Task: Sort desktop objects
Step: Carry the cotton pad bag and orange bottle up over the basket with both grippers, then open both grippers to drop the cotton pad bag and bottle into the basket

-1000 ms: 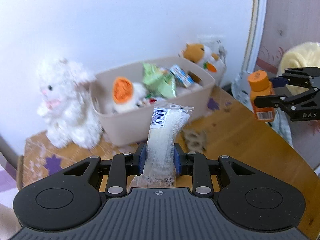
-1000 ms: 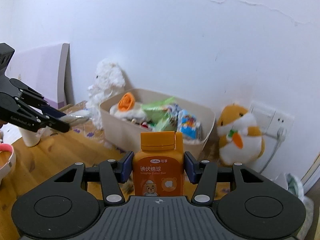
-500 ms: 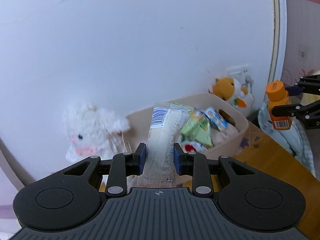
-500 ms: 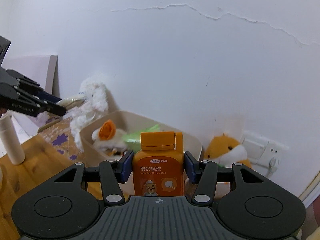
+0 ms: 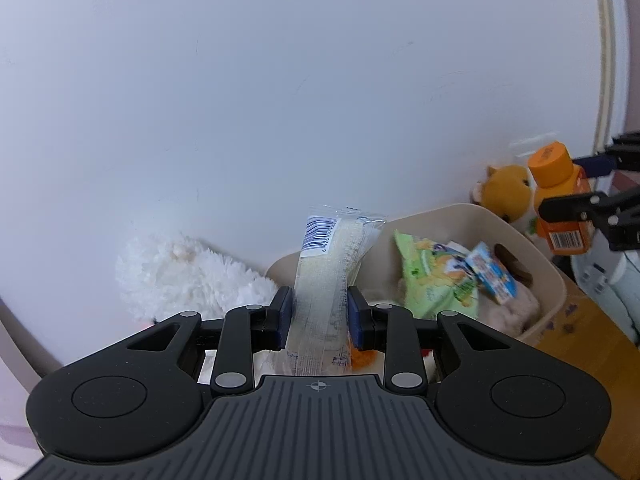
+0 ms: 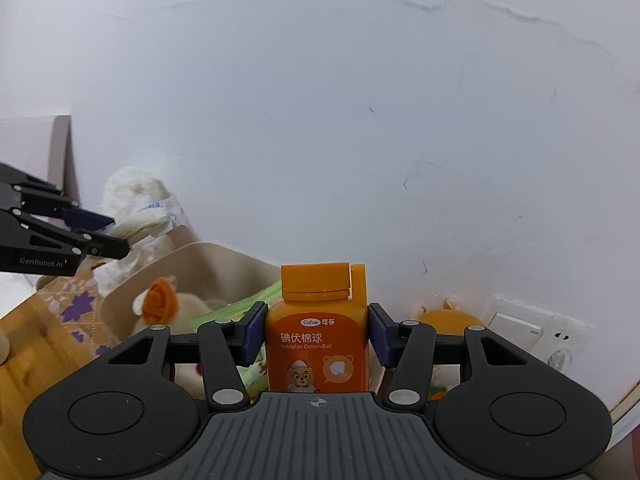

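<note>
My left gripper [image 5: 319,312] is shut on a clear snack packet [image 5: 330,272] with a barcode at its top, held upright over the near rim of a beige storage bin [image 5: 532,248]. My right gripper [image 6: 316,332] is shut on an orange bottle [image 6: 316,340] of cotton balls, its cap up, just in front of the same bin [image 6: 224,268]. In the left wrist view the orange bottle [image 5: 560,200] and the right gripper [image 5: 576,188] hang at the bin's far right. In the right wrist view the left gripper [image 6: 108,232] and its packet [image 6: 156,216] sit at the bin's left end.
The bin holds green snack bags [image 5: 436,276], a blue packet [image 5: 492,272] and a plush with an orange patch [image 6: 160,300]. A white plush rabbit [image 5: 184,280] stands left of the bin, an orange hamster plush [image 5: 508,192] and wall sockets [image 6: 532,332] right of it. White wall close behind.
Both grippers have moved forward and up toward the bin, each keeping its hold. The bin and plush toys now sit lower and nearer in both views; the table has mostly left the frame.
</note>
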Motion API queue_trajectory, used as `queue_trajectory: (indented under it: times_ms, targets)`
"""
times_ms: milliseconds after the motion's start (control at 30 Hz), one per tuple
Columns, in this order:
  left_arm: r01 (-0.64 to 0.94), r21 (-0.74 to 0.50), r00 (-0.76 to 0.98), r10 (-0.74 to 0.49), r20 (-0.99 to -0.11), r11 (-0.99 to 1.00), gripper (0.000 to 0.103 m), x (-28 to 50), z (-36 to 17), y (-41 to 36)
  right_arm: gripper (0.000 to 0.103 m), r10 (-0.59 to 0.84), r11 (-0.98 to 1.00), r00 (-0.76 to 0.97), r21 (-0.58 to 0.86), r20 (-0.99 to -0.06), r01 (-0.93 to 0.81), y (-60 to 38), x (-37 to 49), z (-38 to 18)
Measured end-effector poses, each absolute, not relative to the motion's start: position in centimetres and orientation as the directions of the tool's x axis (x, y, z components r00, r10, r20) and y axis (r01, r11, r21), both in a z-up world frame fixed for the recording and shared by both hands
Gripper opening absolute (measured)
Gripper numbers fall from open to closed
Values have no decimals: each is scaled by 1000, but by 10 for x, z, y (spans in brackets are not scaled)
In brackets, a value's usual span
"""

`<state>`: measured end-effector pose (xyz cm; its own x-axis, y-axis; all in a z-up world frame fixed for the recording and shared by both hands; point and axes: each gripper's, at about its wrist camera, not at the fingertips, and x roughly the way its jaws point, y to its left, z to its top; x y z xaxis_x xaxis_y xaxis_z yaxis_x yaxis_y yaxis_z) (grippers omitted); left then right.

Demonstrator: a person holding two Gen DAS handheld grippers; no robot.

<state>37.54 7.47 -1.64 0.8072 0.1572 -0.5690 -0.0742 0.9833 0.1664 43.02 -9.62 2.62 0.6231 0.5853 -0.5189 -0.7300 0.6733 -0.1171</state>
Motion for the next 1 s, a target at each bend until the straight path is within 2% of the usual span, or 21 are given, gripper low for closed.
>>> queue_trajectory:
  times_ms: [300,500,533,667,700,767,800,933,1000]
  targets:
    - [-123,119,764,171,-622,985,29,426,-42,78,51,567,708,595,-34,-570,-706,-68,462,-3]
    - [-95,124,750,153,-644,988,30,433,-57,64,51,533,706,585,-60,-611,-706,-55,467,-24]
    - [-96,122,751,152,-642,988,32,432,-57,62,51,529,706,584,-62,-615,-705,-54,467,-25]
    - [-94,82,765,125,-631,992,57,429,-53,58,52,519,704,585,-77,-623,-706,-53,465,-29]
    - [-99,87,770,132,-624,991,63,427,-52,56,59,515,706,589,-83,-623,-704,-53,464,-29]
    - [-106,91,774,140,-618,990,68,426,-50,53,63,520,709,598,-82,-610,-701,-56,462,-27]
    - [-111,87,775,141,-616,990,70,424,-49,52,70,524,709,599,-80,-606,-701,-55,462,-25]
    - [-129,71,777,145,-613,989,75,419,-48,50,80,549,698,605,-82,-576,-712,-61,454,-16]
    - [-129,57,776,136,-616,990,78,412,-47,48,90,558,694,608,-83,-565,-715,-65,447,-11]
